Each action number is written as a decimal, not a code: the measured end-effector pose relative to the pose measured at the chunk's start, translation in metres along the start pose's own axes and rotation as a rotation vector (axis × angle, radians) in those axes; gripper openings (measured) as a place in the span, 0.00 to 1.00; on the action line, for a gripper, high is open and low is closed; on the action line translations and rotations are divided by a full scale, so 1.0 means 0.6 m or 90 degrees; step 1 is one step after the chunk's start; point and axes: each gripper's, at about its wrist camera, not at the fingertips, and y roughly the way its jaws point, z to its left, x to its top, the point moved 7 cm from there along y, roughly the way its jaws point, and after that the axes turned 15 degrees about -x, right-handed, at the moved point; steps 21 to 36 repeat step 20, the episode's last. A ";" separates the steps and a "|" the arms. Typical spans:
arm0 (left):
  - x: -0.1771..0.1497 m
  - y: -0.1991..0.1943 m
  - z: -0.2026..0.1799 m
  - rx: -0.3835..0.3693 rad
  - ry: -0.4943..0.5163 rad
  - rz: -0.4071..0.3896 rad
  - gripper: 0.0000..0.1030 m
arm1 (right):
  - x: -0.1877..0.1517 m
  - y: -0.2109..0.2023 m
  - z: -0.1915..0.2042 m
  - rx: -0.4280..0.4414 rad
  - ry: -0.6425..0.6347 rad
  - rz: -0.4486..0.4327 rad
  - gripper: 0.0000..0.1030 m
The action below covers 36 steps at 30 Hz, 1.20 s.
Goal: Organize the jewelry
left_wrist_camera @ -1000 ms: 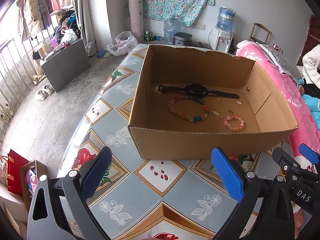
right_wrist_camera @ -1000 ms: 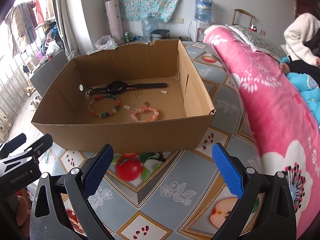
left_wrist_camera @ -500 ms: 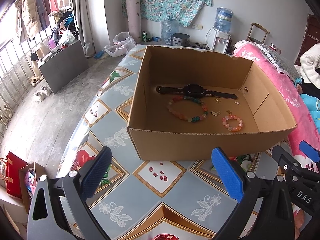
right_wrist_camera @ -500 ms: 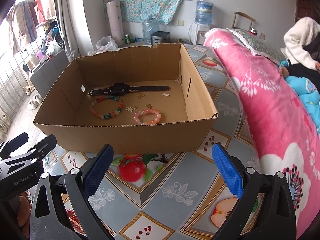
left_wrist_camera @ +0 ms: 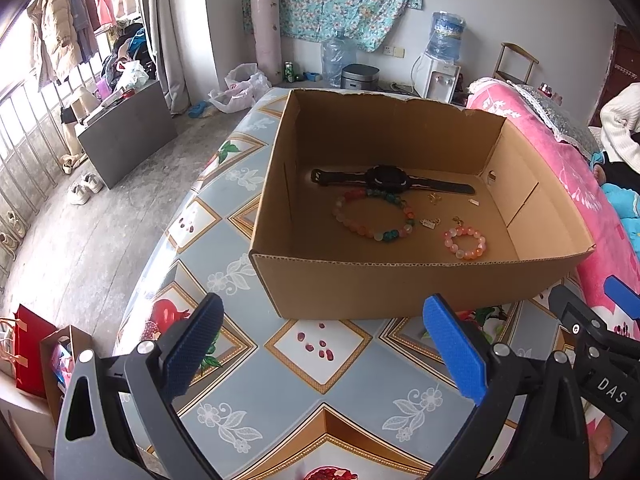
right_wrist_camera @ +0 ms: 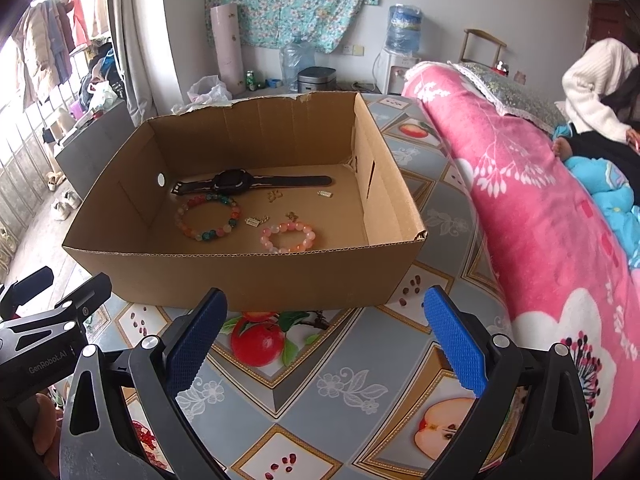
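An open cardboard box (left_wrist_camera: 360, 288) (right_wrist_camera: 248, 280) stands on the patterned table. On its floor lie a black watch (left_wrist_camera: 386, 180) (right_wrist_camera: 236, 182), a multicoloured bead bracelet (left_wrist_camera: 340, 212) (right_wrist_camera: 182, 220), a smaller pink bead bracelet (left_wrist_camera: 452, 236) (right_wrist_camera: 268, 236) and several tiny gold charms (left_wrist_camera: 430, 223) (right_wrist_camera: 254, 221). My left gripper (left_wrist_camera: 324, 340) is open and empty, in front of the box's near wall. My right gripper (right_wrist_camera: 326, 334) is open and empty, also in front of the near wall, to the right of the left one.
The table's tiled fruit-print cloth (left_wrist_camera: 320, 360) (right_wrist_camera: 320, 380) runs under both grippers. A pink floral blanket (right_wrist_camera: 540, 220) lies along the right side, with a person in white (right_wrist_camera: 592, 84) beyond. The floor drops off left of the table (left_wrist_camera: 100, 240).
Both grippers have risen slightly and tilted, so more of the box floor shows. The jewelry has not moved. Both stay open.
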 end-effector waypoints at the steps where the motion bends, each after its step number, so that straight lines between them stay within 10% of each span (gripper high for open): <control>1: 0.000 0.000 0.000 -0.001 -0.001 0.000 0.96 | 0.000 0.000 -0.001 0.000 0.000 -0.001 0.92; 36: -0.002 0.000 0.002 0.000 -0.002 0.004 0.96 | 0.001 -0.002 -0.001 -0.001 0.003 0.001 0.92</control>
